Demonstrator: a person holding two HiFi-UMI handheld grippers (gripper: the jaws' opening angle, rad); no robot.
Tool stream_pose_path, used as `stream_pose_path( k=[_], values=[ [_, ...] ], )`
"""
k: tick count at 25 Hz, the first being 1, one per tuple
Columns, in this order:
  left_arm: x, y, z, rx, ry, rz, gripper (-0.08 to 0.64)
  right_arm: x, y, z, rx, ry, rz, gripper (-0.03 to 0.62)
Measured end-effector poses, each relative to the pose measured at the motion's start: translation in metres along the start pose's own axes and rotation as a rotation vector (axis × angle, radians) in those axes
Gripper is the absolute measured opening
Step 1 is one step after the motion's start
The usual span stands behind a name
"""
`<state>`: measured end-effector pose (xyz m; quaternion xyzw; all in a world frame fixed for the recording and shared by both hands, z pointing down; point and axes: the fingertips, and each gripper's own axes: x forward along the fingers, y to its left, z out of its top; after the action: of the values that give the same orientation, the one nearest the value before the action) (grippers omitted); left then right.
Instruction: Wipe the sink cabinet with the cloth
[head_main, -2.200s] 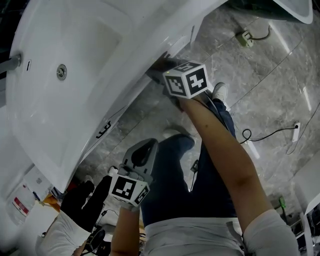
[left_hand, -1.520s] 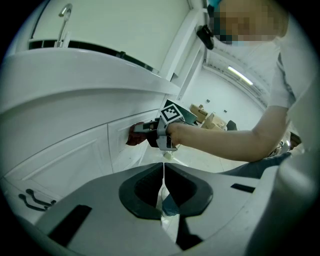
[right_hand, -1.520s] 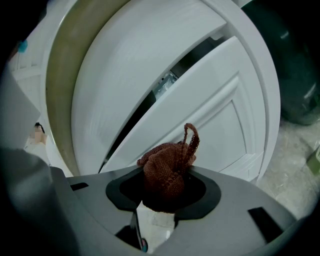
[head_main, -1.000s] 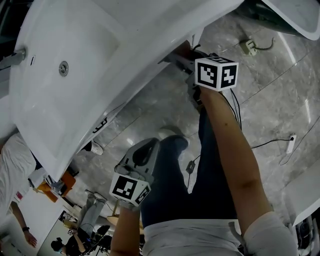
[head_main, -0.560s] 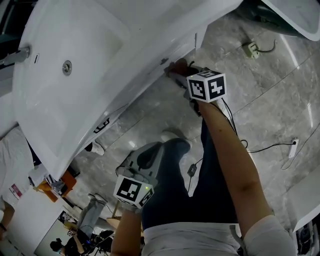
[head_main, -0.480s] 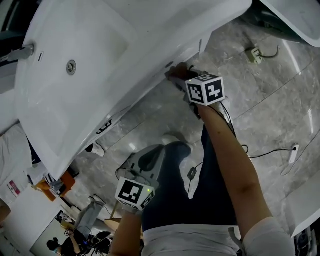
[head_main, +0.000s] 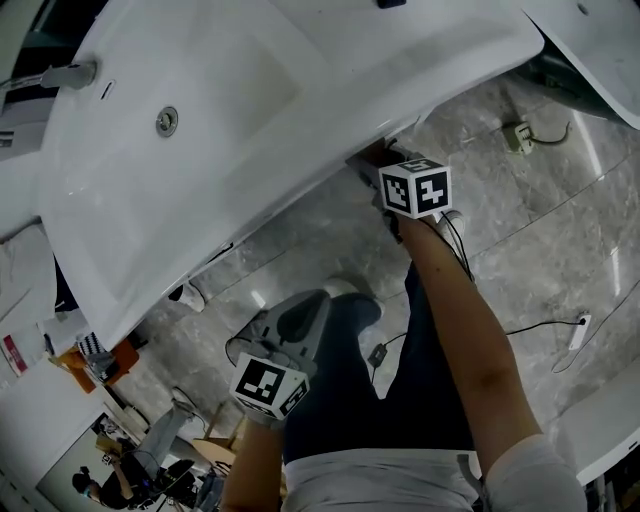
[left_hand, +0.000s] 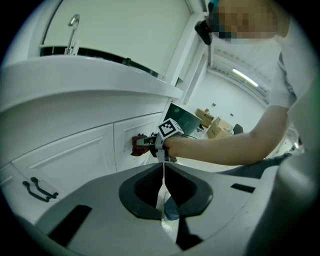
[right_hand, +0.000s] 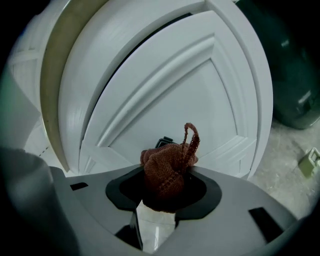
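The right gripper (right_hand: 161, 196) is clamping a bunched reddish-brown knitted cloth (right_hand: 167, 162) — its jaws are closed onto the wad, with a loop of the hem sticking up at 12 o'clock. The cloth is sitting right at the face of a white panelled cabinet door (right_hand: 210, 85) under the basin. A small dark handle (right_hand: 162, 142) is peeking out just behind it, at 11 o'clock of the wad. Whether the fabric is actually pressing on the panel I cannot tell. In the head view this gripper is reaching under the rim at about 1 o'clock of centre, with its black-and-white marker cube (head_main: 415, 188) facing up. The bare right forearm (head_main: 455, 320) is running back from it toward 5 o'clock.

The left gripper (left_hand: 163, 197) is holding nothing — its jaws are resting together, with only a thin seam showing between them. It is hanging low at 7 o'clock in the head view, well apart from the cabinet, beside the person's dark-trousered leg (head_main: 400, 400).

Above, a white oval sink basin (head_main: 230, 110) is filling the 10-to-12 o'clock area, with a round metal drain (head_main: 167, 121) and a chrome tap (head_main: 70, 75) toward 10 o'clock. Grey marble floor tiles (head_main: 560, 240) are spreading out at 3 o'clock, with a pale socket block (head_main: 517, 136) and its cable lying on them at 2 o'clock.
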<state>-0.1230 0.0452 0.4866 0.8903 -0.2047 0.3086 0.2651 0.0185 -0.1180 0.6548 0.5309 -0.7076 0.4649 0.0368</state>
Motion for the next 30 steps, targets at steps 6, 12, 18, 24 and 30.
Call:
stream_pose_path(
  k=[6,12,18,24,30],
  values=[
    [-0.010,-0.002,0.014,0.007,-0.025,-0.026,0.021,-0.018,0.012,0.011,-0.020,-0.015,-0.016,0.167],
    [-0.023,0.002,0.026,0.004,-0.060,-0.036,0.021,-0.051,0.033,0.034,-0.096,-0.073,-0.005,0.167],
    [-0.055,0.004,0.053,-0.004,-0.136,-0.043,0.021,-0.108,0.081,0.048,-0.163,-0.085,-0.006,0.167],
    [-0.116,0.021,0.086,-0.005,-0.211,-0.012,0.021,-0.159,0.164,0.064,-0.269,-0.089,-0.002,0.167],
    [-0.182,0.039,0.122,-0.030,-0.318,0.028,0.021,-0.179,0.266,0.085,-0.360,-0.105,0.083,0.169]
  ],
)
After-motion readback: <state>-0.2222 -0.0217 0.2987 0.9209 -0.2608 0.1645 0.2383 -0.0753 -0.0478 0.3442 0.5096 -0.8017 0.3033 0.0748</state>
